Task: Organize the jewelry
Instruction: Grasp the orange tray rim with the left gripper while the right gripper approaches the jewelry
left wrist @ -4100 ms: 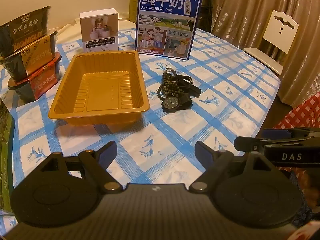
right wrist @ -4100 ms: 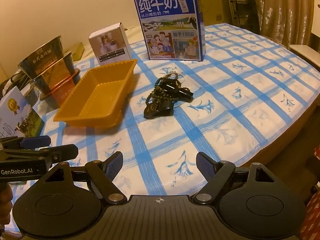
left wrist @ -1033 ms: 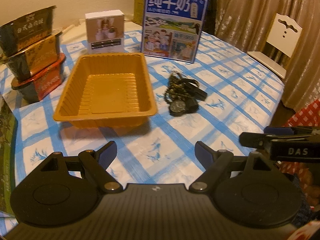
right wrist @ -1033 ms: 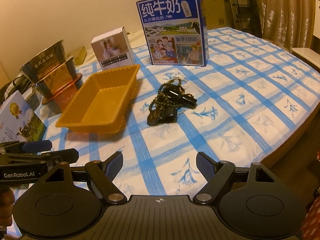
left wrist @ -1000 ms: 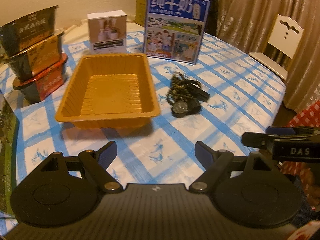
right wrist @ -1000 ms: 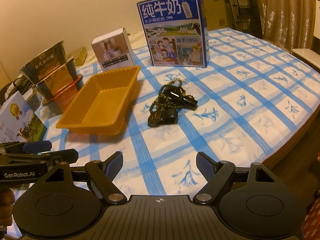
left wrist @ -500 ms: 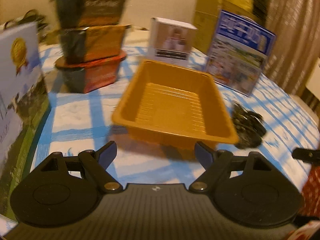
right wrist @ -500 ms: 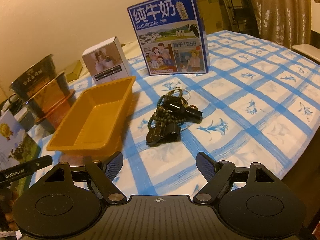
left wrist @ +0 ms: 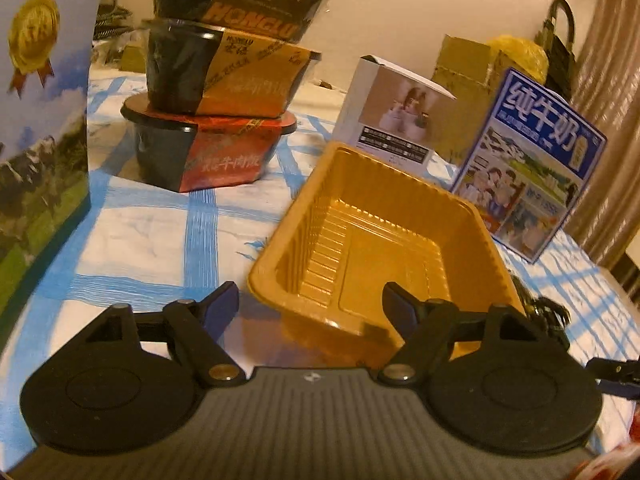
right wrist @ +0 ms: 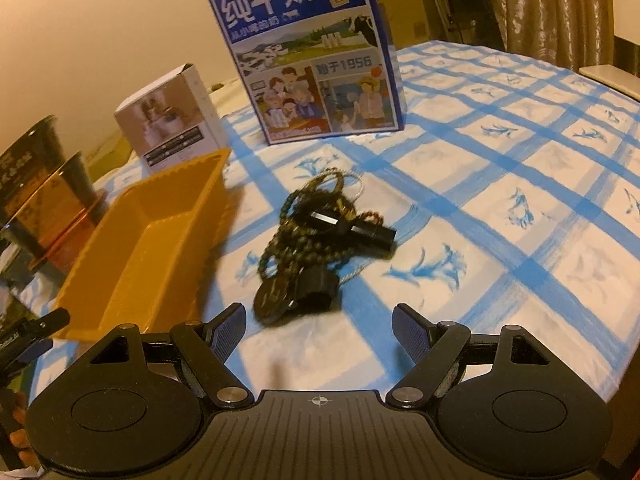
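A pile of jewelry (right wrist: 316,236) lies on the blue-checked tablecloth: dark bead strings, a black watch (right wrist: 294,294) and a thin chain. My right gripper (right wrist: 320,328) is open and empty, just short of the watch. An empty orange plastic tray (right wrist: 140,248) sits left of the pile. In the left wrist view the tray (left wrist: 384,240) is straight ahead, and my left gripper (left wrist: 310,300) is open and empty with its fingers at the tray's near corner. A bit of the pile (left wrist: 544,312) shows past the tray's right edge.
Stacked instant-meal bowls (left wrist: 216,92) stand behind the tray at the left. A white box (left wrist: 396,116) and a blue milk carton (right wrist: 312,60) stand at the back. A blue-green carton (left wrist: 36,132) stands at the far left. The table edge runs along the right.
My left gripper has swung left and moved in close to the tray's near corner. My right gripper has moved forward, closer to the jewelry pile. Both stay open.
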`<state>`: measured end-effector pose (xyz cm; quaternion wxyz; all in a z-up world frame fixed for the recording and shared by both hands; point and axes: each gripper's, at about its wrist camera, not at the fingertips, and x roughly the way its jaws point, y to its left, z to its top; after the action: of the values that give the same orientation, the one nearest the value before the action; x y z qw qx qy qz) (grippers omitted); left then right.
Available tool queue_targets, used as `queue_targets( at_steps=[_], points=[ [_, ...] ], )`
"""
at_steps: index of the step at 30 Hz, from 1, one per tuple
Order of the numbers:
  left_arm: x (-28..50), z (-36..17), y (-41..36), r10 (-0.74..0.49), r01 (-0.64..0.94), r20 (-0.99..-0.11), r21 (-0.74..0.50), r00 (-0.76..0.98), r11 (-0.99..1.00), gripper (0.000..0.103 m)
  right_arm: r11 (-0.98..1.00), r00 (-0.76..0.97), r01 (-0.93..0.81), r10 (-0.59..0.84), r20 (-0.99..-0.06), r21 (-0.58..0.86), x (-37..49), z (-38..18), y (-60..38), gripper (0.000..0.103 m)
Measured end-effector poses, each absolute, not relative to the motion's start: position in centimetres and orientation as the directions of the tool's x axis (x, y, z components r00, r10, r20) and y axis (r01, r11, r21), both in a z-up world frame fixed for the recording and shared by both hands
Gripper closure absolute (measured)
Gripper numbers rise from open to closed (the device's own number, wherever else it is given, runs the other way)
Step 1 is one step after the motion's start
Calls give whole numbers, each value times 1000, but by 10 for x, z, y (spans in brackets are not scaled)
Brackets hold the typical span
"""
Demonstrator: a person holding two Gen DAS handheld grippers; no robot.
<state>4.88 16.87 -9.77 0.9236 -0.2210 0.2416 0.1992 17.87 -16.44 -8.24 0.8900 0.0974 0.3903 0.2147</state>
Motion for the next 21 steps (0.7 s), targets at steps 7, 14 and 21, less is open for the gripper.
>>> queue_targets(
  at_steps=[7,14,21],
  points=[
    [74,-115,181,289,-506,-524,-337,802,794,42,889,616,-280,456,-642,362,206,-94,-167,23],
    [86,-120,184,299,-515,-526,-329,796,792,63,891,615,-295,453,-645,345,215,-100,-164,23],
    [85,-121,189,286,-493,-517,-321,806,809,93,881,616,-347,474,-629,323,216,-99,-166,23]
  ],
)
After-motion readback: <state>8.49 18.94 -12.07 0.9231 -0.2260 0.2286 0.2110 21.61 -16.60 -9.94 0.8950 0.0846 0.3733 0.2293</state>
